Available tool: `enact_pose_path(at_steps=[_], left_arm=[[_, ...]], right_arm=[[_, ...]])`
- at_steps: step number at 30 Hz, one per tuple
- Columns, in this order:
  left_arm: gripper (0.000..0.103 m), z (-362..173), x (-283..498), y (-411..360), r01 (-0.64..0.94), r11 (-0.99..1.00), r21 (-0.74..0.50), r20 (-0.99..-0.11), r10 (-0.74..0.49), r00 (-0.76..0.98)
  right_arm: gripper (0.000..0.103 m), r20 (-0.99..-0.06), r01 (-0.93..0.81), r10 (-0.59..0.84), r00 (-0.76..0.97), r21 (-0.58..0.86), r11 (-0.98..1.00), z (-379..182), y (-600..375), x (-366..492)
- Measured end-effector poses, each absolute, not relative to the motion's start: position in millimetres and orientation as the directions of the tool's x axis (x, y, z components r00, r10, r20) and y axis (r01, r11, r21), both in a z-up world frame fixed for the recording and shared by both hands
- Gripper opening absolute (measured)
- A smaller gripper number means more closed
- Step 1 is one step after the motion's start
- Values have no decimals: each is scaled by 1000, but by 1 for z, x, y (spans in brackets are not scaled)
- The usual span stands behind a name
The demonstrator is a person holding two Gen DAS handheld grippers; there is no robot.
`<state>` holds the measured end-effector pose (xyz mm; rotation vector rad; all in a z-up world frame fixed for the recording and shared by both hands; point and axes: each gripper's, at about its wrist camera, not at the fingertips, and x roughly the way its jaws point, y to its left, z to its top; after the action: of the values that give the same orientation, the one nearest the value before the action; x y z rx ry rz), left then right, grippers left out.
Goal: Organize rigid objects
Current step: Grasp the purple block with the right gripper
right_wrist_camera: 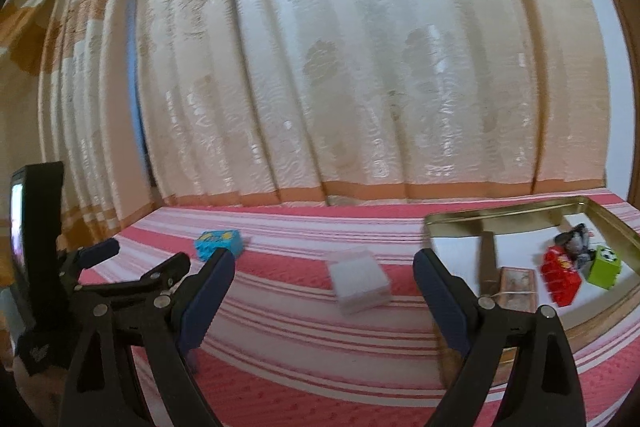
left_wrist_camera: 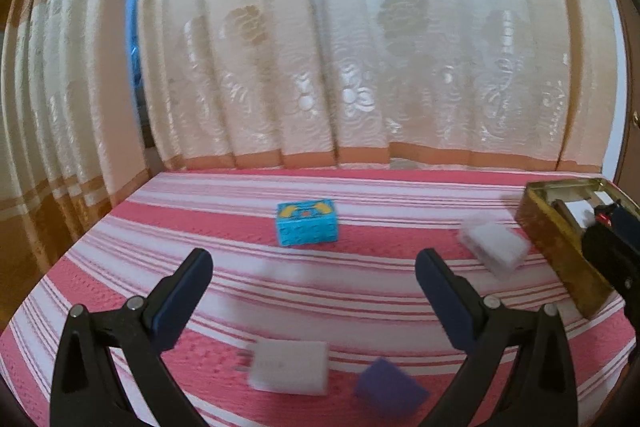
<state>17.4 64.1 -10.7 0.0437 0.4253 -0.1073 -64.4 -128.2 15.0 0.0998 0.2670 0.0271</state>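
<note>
On a pink-and-white striped cloth lie a blue patterned block (left_wrist_camera: 307,223) (right_wrist_camera: 218,244), a white box (left_wrist_camera: 494,243) (right_wrist_camera: 358,280), a white charger plug (left_wrist_camera: 290,366) and a purple block (left_wrist_camera: 390,389). A gold tin (left_wrist_camera: 560,247) (right_wrist_camera: 508,215) stands at the right; it holds a red block (right_wrist_camera: 560,277), a green cube (right_wrist_camera: 604,265), a small card box (right_wrist_camera: 518,289) and a dark object (right_wrist_camera: 574,242). My left gripper (left_wrist_camera: 314,269) is open and empty above the plug. My right gripper (right_wrist_camera: 324,269) is open and empty, near the white box.
A cream patterned curtain (left_wrist_camera: 340,47) hangs along the far edge of the cloth. The left gripper's body (right_wrist_camera: 100,267) shows at the left of the right wrist view. The right gripper (left_wrist_camera: 612,239) shows over the tin in the left wrist view.
</note>
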Motion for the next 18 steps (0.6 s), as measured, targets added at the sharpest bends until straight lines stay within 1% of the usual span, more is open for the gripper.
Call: enact_pose_path(at_steps=[5,8,9,11,14,15,18], left_arm=[[103,-14,27,94,63,998,-18,-443,-65,894],[103,-16,34,111,31,999,-36,-464,-44,884],[103,-17,37,116,18,999,-46,-474,-38,880],[103,-20,41,128,-12,998,-64,-492,-21,871],[103,-25,47,144,-64,993,-100,-520,3,854],[103,-26,48,146,-72,992,-107,-525,5,851],[103,-29,51,148,-79,991,-111,-539,7,842]], right_arm=[[92,-309,-94,112,944,71,993,12,-106,-57],[91,-352,-150,172,920,89,985,9,-96,-51],[89,-372,-177,202,906,101,979,7,-91,-48],[74,-413,-222,248,876,111,969,4,-81,-43],[59,-487,-287,301,820,105,952,-3,-61,-34],[58,-510,-315,327,796,112,942,-6,-54,-31],[58,-533,-362,369,762,121,924,-11,-42,-27]])
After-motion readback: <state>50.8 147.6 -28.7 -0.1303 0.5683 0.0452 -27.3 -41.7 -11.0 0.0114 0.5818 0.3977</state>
